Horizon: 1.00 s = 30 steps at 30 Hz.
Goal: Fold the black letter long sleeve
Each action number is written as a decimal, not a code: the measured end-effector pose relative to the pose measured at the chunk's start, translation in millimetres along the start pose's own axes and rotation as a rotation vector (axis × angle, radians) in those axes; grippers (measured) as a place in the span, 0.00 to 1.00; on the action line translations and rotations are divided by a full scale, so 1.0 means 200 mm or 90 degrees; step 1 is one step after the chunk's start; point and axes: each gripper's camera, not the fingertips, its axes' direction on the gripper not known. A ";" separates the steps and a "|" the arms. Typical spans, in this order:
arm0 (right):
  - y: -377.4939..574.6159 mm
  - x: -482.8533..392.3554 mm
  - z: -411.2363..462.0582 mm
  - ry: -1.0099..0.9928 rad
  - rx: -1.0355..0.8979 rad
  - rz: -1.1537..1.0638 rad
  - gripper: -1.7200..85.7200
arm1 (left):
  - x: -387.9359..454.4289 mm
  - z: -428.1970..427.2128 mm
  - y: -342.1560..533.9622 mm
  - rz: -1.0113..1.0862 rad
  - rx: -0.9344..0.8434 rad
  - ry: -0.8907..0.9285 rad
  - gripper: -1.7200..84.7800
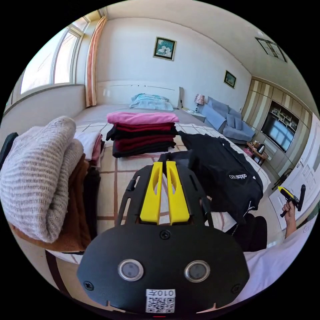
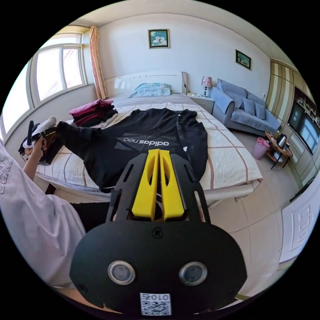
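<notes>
both views face the headboard, sharing the bed (image 1: 110, 173) (image 2: 230, 160), left gripper view nearer

Left claw (image 1: 164, 164) jaws together; right claw (image 2: 158, 152) jaws together.

Checked bed (image 2: 230, 156), black long sleeve (image 2: 146, 140) spread on it, folded stack (image 1: 143, 135), bundled pile (image 1: 43, 180), blue bedding (image 2: 151, 89) at headboard
</notes>
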 end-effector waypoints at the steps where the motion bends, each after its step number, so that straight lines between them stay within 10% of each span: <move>1: -0.04 -0.03 0.01 -0.009 0.000 -0.015 0.05 | -0.04 0.00 0.04 -0.014 0.002 -0.001 0.04; 10: -0.12 -0.17 0.03 -0.038 -0.007 -0.038 0.05 | -0.20 0.19 0.13 -0.057 -0.079 -0.098 0.11; 23: -0.20 -0.25 0.04 -0.050 -0.025 -0.042 0.04 | 0.78 0.77 -0.05 0.445 -0.163 0.053 0.18; 30: -0.22 -0.18 0.09 -0.040 -0.045 0.003 0.04 | 0.51 0.88 -0.21 0.325 -0.173 0.088 0.11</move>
